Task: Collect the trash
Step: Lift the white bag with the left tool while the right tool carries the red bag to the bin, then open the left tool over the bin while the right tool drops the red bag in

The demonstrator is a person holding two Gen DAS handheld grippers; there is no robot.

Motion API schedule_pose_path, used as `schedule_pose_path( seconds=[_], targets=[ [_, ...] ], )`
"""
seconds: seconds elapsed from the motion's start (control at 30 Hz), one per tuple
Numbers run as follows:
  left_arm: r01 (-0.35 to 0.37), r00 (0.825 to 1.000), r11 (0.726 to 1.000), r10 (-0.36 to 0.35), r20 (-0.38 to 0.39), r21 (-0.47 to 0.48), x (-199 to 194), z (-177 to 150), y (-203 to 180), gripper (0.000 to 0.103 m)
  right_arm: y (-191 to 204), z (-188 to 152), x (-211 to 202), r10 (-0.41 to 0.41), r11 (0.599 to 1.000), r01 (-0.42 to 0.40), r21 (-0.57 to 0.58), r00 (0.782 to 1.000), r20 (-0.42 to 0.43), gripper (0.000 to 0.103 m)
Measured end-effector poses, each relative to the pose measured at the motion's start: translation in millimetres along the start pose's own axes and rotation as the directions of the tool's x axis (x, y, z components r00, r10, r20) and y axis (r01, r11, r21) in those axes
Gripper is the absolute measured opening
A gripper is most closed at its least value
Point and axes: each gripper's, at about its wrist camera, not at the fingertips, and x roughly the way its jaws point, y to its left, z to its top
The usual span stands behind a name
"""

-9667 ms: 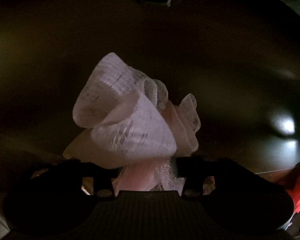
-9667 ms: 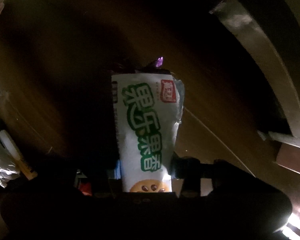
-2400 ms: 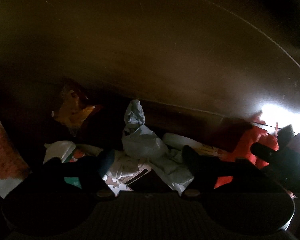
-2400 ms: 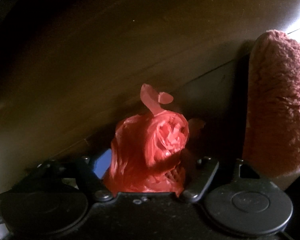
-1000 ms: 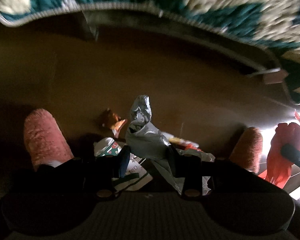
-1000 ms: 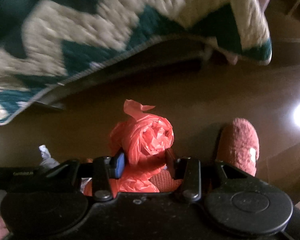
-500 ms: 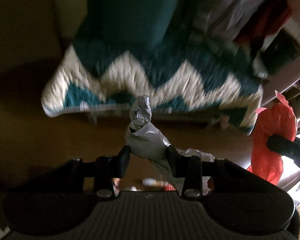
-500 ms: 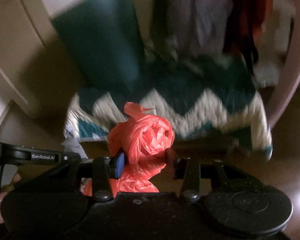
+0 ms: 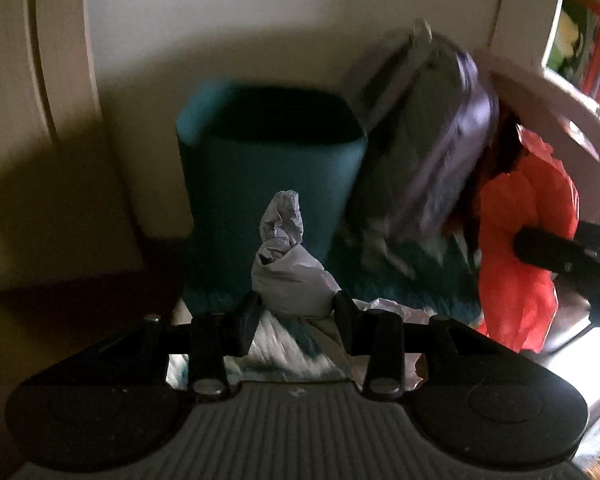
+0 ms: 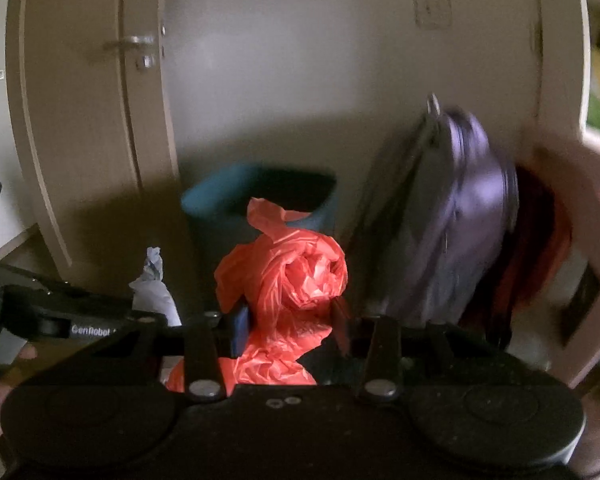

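My left gripper (image 9: 296,308) is shut on a crumpled grey plastic bag (image 9: 288,268) and holds it in the air in front of a teal trash bin (image 9: 272,168). My right gripper (image 10: 290,326) is shut on a bunched red plastic bag (image 10: 292,276), also raised, with the same bin (image 10: 260,192) behind it. In the left wrist view the red bag (image 9: 524,252) and right gripper show at the right. In the right wrist view the grey bag (image 10: 154,292) and left gripper show at the left.
The bin stands against a beige wall (image 10: 300,60). A purple-grey backpack (image 9: 432,152) leans right of the bin. A door with a handle (image 10: 128,46) is at the left. A teal and white rug (image 9: 400,280) lies on the floor. White furniture (image 9: 540,80) is at the right.
Both grippers have lifted from the dark floor under the furniture and tilted up, each keeping its bag. The view has swung from the rug to the bin, backpack and wall.
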Motion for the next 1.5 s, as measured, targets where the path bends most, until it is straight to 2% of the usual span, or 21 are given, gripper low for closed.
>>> schedule_pose_path(
  seconds=[0.1,0.27,0.43,0.7,0.77,0.9,1.13,1.33,1.5],
  targets=[
    [-0.042,0.997,0.999,0.041,0.063,0.018,-9,30,4,0.04,5,33,5,-0.009,1.0,0.01,-0.012,0.998,0.058,0.041],
    [-0.083,0.99,0.997,0.083,0.113,-0.005,-15,84,17,0.04,10,83,20,-0.023,0.999,0.027,-0.02,0.99,0.14,0.041],
    [-0.147,0.976,0.989,0.145,0.163,-0.003,-8,127,25,0.04,15,113,41,-0.05,0.998,0.054,-0.019,0.981,0.187,0.041],
    [-0.184,0.973,0.983,0.184,0.141,-0.012,43,168,35,0.04,19,142,102,-0.094,0.993,0.106,-0.048,0.974,0.207,0.041],
    [-0.18,0.975,0.983,0.181,0.13,-0.021,59,175,38,0.04,18,144,119,-0.113,0.991,0.126,-0.052,0.972,0.205,0.041],
    [-0.183,0.979,0.983,0.185,0.089,-0.032,93,179,42,0.04,10,141,155,-0.109,0.993,0.116,-0.032,0.978,0.179,0.041],
    [-0.186,0.982,0.982,0.186,0.007,-0.008,152,176,39,0.04,1,113,204,-0.084,0.995,0.088,-0.046,0.993,0.084,0.041],
    [-0.18,0.983,0.983,0.181,-0.037,0.021,180,169,39,0.04,2,92,224,-0.064,0.992,0.065,-0.11,0.998,0.014,0.041],
    [-0.177,0.981,0.983,0.181,-0.07,0.056,194,165,38,0.04,9,89,233,-0.046,0.986,0.038,-0.165,0.998,-0.042,0.042]
  ],
)
